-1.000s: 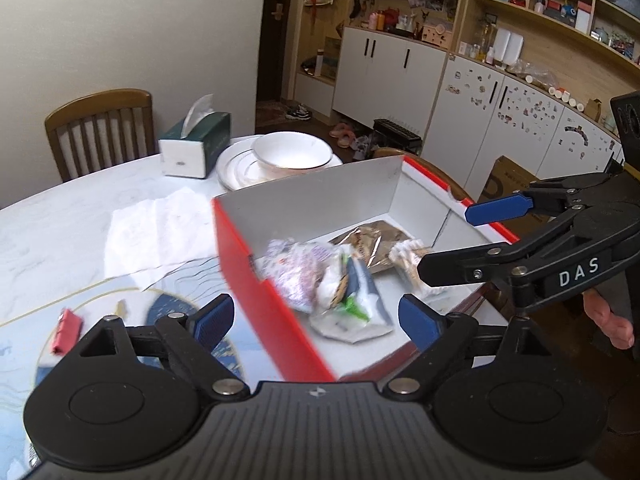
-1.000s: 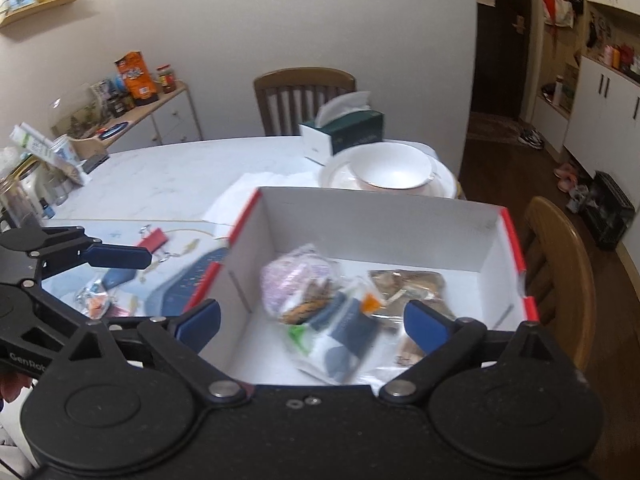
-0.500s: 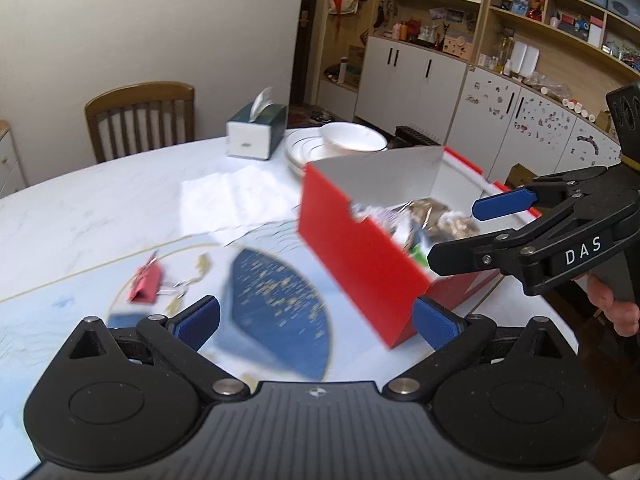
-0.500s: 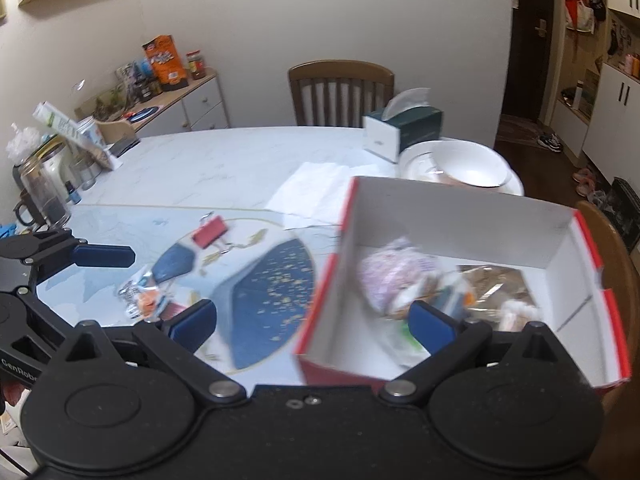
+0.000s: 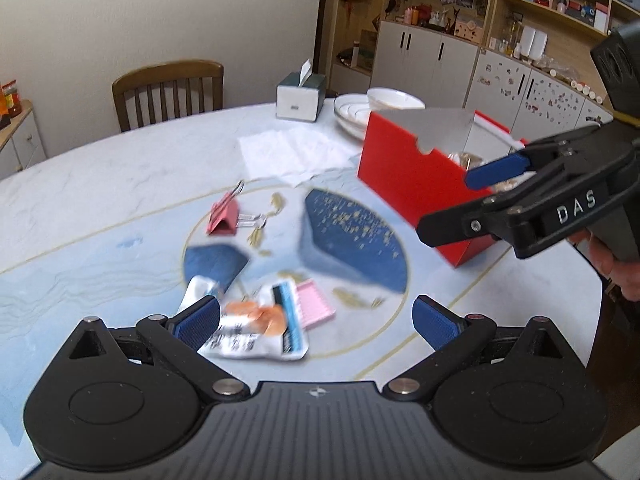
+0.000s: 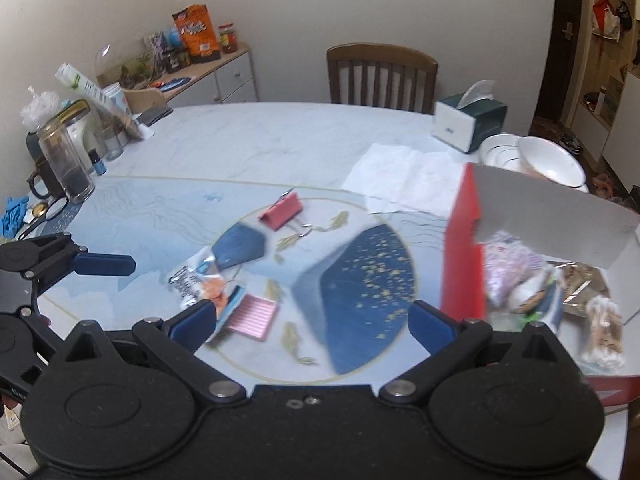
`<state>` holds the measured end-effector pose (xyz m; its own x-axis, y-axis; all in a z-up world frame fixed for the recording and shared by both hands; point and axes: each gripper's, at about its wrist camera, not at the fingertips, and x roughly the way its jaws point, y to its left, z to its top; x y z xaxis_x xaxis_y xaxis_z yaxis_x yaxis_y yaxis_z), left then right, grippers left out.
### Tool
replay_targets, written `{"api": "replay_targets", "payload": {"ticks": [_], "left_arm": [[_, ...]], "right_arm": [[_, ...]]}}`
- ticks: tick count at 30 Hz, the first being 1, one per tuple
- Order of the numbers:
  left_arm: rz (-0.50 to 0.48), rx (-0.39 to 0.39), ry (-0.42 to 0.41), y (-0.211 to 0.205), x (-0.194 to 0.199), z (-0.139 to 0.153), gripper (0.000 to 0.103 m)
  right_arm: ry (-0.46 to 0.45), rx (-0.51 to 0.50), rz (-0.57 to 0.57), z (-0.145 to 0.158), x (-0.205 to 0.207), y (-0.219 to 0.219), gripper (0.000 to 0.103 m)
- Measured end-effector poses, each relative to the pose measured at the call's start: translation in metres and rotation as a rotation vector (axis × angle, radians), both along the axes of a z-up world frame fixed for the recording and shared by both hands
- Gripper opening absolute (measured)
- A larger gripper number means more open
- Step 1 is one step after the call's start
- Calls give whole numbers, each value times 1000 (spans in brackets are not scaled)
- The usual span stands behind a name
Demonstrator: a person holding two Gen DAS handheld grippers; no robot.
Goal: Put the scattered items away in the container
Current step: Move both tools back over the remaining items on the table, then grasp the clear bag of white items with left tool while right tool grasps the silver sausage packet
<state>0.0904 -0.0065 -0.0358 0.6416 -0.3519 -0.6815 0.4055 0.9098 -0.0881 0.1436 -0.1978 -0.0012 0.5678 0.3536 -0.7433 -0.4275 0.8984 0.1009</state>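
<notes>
Left wrist view: both tongs, left tongs (image 5: 316, 318) and right tongs (image 6: 312, 320), gape empty above snack packet (image 5: 256, 330), pink pad (image 5: 314, 308), binder clip (image 5: 224, 218); red box (image 5: 404, 176) beside.

You see a red box (image 5: 404, 168) with white inside, a pink binder clip (image 5: 224, 216), a pink striped pad (image 6: 252, 315), and a pale marbled bench (image 6: 248, 136) with a blue, gold-flecked motif.
</notes>
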Motion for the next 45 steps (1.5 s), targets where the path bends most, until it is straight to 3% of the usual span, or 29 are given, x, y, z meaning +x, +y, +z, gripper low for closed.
{"api": "replay_targets", "payload": {"ticks": [14,29,39,45], "left_arm": [[-4,-6,23,45,-3,-34,103],[-49,13,54,54,-4,-58,102],[-33,0,69,56,-10,-66,101],[-19,-2,77,55,-10,-68,92]], "right_arm": [[30,-64,75,-25,14,76,102],[50,-167,194,-62,41,145,100],[119,-224,239,-87,53,172,97],[139,-226,245,-92,56,175,96]]}}
